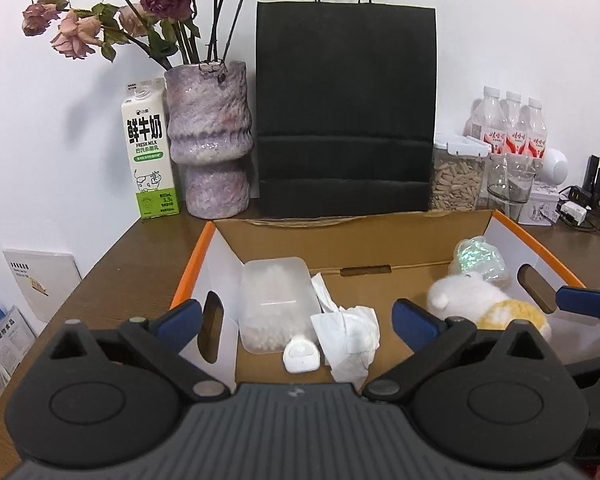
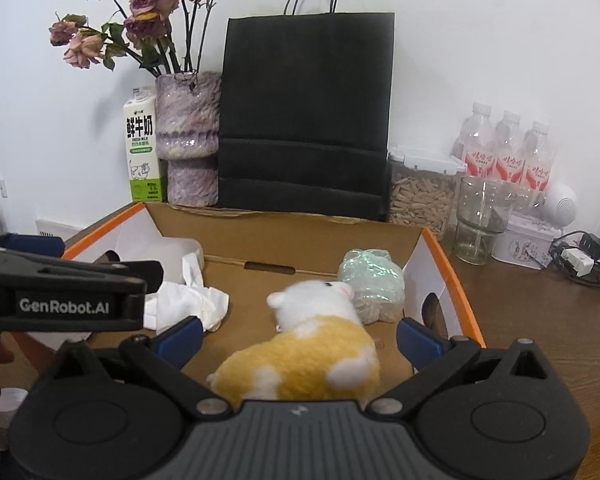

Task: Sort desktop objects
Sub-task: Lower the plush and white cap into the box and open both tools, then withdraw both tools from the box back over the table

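An open cardboard box (image 1: pixel 191 268) with orange edges holds everything. In the left wrist view my left gripper (image 1: pixel 298 320) is open above a translucent plastic container (image 1: pixel 274 304), a crumpled white tissue (image 1: pixel 350 338) and a small white case (image 1: pixel 300 356); nothing touches its pads. In the right wrist view a white-and-yellow plush toy (image 2: pixel 300 356) lies on the floor of the box (image 2: pixel 456 280) between the wide jaws of my right gripper (image 2: pixel 299 336), which is open with its pads clear of the fur. A shiny bag (image 2: pixel 370 284) sits behind the toy.
Behind the box stand a black paper bag (image 1: pixel 346 112), a purple vase (image 1: pixel 210 140) of dried roses, a milk carton (image 1: pixel 148 152), a jar of seeds (image 1: pixel 456 178), a glass (image 1: pixel 510 184) and water bottles (image 1: pixel 508 128). Cables (image 1: pixel 580 208) lie at far right.
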A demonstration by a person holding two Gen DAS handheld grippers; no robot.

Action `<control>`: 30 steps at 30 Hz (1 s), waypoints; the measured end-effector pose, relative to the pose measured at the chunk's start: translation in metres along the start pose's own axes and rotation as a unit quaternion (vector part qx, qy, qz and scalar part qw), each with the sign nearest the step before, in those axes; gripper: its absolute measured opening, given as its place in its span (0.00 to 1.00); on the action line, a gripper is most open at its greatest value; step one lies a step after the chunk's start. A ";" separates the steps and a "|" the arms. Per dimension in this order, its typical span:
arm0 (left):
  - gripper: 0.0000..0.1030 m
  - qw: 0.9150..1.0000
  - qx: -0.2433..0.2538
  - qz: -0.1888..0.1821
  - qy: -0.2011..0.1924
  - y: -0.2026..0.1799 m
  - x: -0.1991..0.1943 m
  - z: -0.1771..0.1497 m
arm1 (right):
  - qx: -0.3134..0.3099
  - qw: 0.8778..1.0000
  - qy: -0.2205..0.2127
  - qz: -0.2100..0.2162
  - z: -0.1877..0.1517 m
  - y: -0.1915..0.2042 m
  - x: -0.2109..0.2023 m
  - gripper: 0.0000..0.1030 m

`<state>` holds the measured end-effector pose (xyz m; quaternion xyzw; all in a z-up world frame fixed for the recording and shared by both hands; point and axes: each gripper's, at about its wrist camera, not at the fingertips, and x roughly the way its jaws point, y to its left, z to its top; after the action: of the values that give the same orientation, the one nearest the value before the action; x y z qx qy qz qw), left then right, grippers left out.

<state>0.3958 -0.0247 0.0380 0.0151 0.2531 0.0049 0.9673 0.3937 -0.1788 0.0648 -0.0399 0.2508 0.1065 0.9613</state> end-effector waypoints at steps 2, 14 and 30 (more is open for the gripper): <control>1.00 1.000 -0.003 0.000 -0.003 0.001 -0.002 0.001 | -0.001 1.000 0.000 -0.001 0.000 0.000 0.000 1.00; 1.00 0.997 -0.015 -0.005 -0.070 0.018 -0.054 0.015 | -0.003 0.999 -0.038 0.006 0.011 -0.005 -0.045 1.00; 1.00 0.997 0.017 0.024 -0.065 0.060 -0.128 -0.036 | -0.020 0.998 -0.051 0.007 -0.033 -0.024 -0.131 1.00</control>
<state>0.2670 0.0343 0.0715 0.0375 0.1894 0.0230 0.9809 0.2721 -0.2303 0.1005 -0.0518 0.1998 0.1200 0.9711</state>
